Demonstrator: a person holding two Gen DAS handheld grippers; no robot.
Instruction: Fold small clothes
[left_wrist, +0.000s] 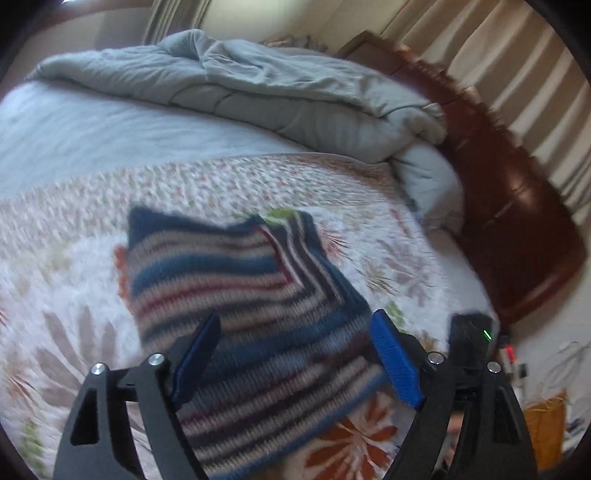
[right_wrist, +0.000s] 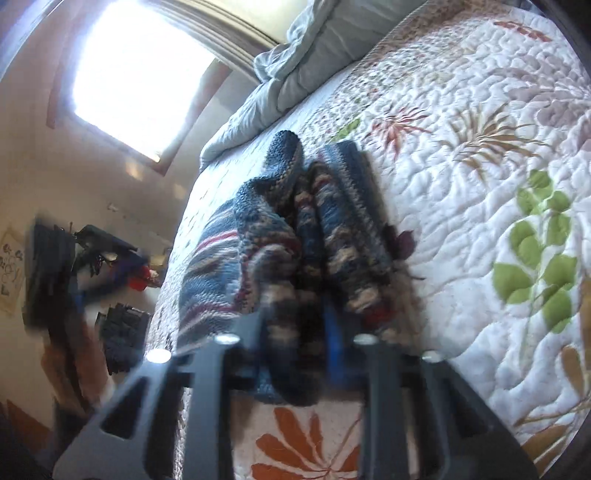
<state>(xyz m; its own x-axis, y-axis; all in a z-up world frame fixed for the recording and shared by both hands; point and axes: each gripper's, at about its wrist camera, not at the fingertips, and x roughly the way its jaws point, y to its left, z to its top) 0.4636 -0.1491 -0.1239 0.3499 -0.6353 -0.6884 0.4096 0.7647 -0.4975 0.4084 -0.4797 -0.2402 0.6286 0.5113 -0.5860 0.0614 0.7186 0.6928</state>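
Note:
A striped knitted garment (left_wrist: 236, 295), blue, beige and dark red, lies partly folded on the floral quilt (left_wrist: 369, 229). My left gripper (left_wrist: 295, 350) is open just above its near part, blue pads (left_wrist: 395, 362) spread to either side, holding nothing. In the right wrist view the same garment (right_wrist: 280, 236) is bunched into thick folds. My right gripper (right_wrist: 295, 332) is shut on a fold of the garment, which fills the gap between its fingers and lifts off the quilt (right_wrist: 461, 147).
A grey duvet (left_wrist: 240, 85) is heaped at the far end of the bed. A brown leather bed frame (left_wrist: 517, 221) runs along the right. A black device (left_wrist: 472, 339) with a green light sits near the bed edge. Clutter (right_wrist: 110, 295) stands beside the bed under a bright window (right_wrist: 140, 74).

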